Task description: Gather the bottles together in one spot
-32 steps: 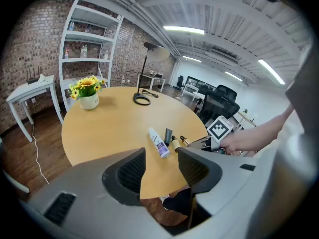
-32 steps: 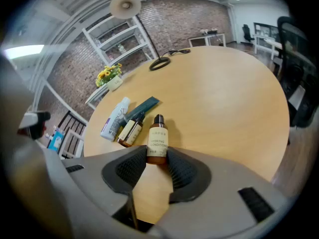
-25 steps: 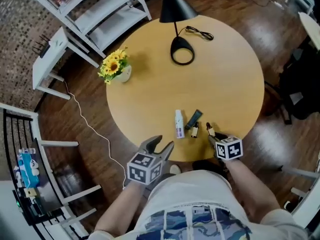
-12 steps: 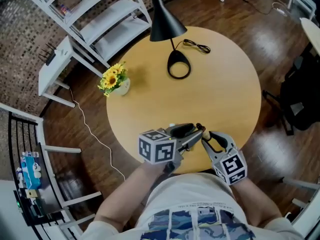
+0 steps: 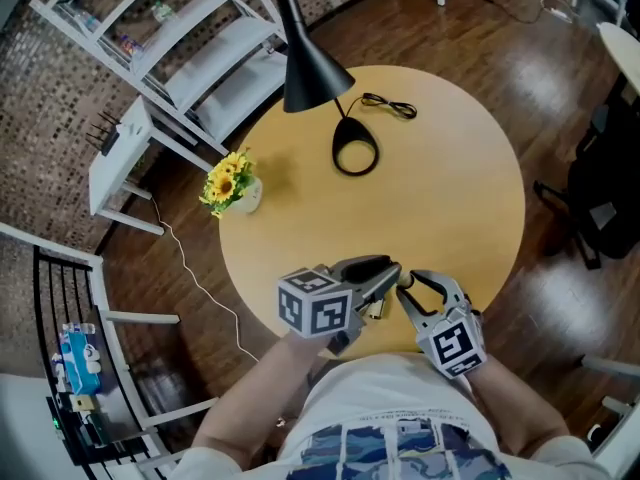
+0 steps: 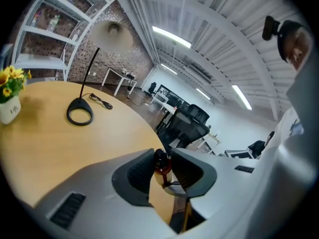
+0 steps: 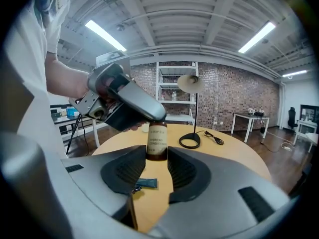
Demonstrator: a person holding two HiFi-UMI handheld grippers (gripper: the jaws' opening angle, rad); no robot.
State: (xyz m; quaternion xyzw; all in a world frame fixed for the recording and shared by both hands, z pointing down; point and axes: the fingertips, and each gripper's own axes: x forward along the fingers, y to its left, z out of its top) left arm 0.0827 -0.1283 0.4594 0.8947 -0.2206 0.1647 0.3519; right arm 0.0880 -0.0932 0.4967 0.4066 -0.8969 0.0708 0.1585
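Observation:
A small brown bottle [image 7: 157, 141] with a white label and a black cap [image 6: 160, 159] hangs upright over the table's near edge, between my two grippers. My left gripper [image 5: 385, 276] reaches in from the left; its jaws are closing and its pads touch the cap and neck. My right gripper [image 5: 412, 286] has the bottle's lower body between its pads; its jaws are opening and a thin gap shows on one side. A dark tube [image 7: 146, 183] lies flat on the table below. The grippers hide the other bottles in the head view.
The round wooden table [image 5: 450, 198] carries a black desk lamp [image 5: 310, 68] with a ring base [image 5: 355, 155] and cable at the back. A sunflower pot [image 5: 235, 180] stands at its left edge. White shelving [image 5: 190, 48] is beyond; a dark chair [image 5: 610, 198] is at the right.
My left gripper swung from off the table's front left over to the right gripper and narrowed onto the bottle's cap. The right gripper lifted that bottle off the table.

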